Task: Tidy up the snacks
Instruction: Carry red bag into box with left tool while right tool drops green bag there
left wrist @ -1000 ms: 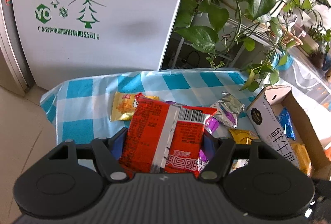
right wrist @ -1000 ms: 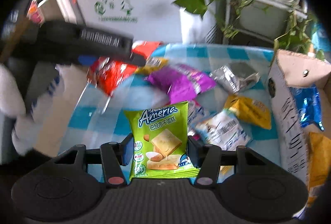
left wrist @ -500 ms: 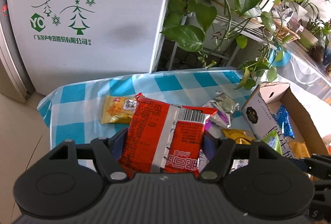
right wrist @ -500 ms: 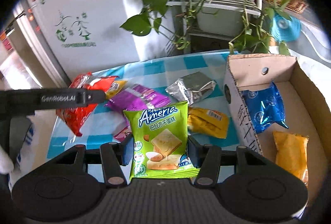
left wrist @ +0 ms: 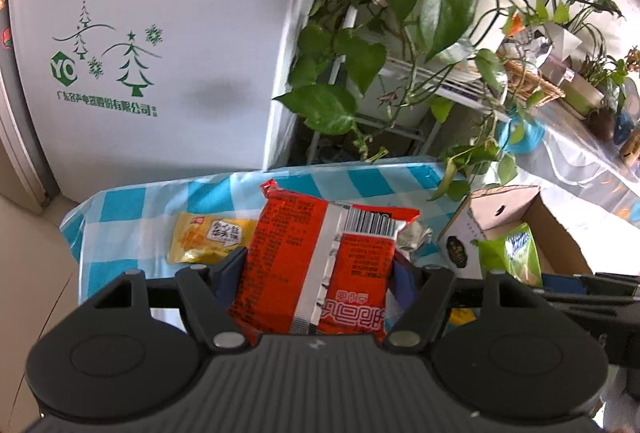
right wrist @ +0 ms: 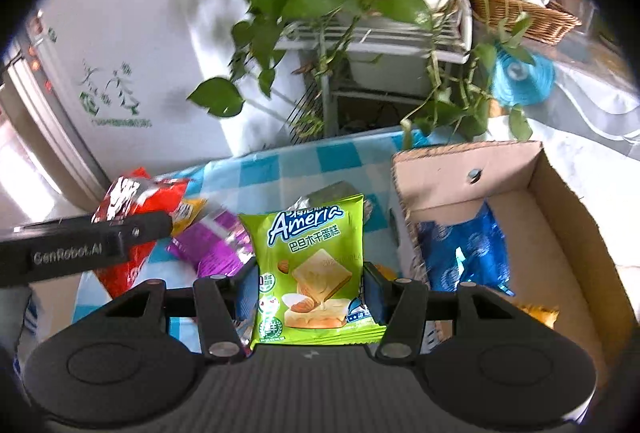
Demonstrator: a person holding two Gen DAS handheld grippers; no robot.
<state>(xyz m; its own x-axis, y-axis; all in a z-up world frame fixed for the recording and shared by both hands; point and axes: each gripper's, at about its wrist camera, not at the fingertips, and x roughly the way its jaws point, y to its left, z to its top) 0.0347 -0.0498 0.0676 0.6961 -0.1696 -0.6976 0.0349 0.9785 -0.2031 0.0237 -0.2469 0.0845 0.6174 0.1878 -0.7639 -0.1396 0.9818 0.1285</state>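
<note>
White fridge door with green tree print [left wrist: 160, 45] behind; leafy green pothos plant [left wrist: 420, 13] beside it. Table with blue-and-white check cloth [left wrist: 132, 209] below. Open brown cardboard box [right wrist: 560, 217] at table's right side, holding a blue foil packet [right wrist: 464, 249] and an orange-yellow packet [right wrist: 536, 313].

Left gripper [left wrist: 316, 273]: jaws part-open, clamped on crinkled red snack packet with silver back seam and barcode [left wrist: 320, 257], held upright above the cloth. Right gripper [right wrist: 310, 285]: jaws nearly closed, gripping flat green "Ameria" cake packet with almond picture [right wrist: 316, 265], raised just left of box wall. Loose on cloth: purple packet [right wrist: 216, 245], yellow packet with white label [left wrist: 212, 237], crumpled silver packet [left wrist: 412, 237].

Versus one second earlier: both packets in unchanged grip; right view now shows box interior far more fully; green packet now visible at box edge in left view; left view shifted, table lower in frame.
</note>
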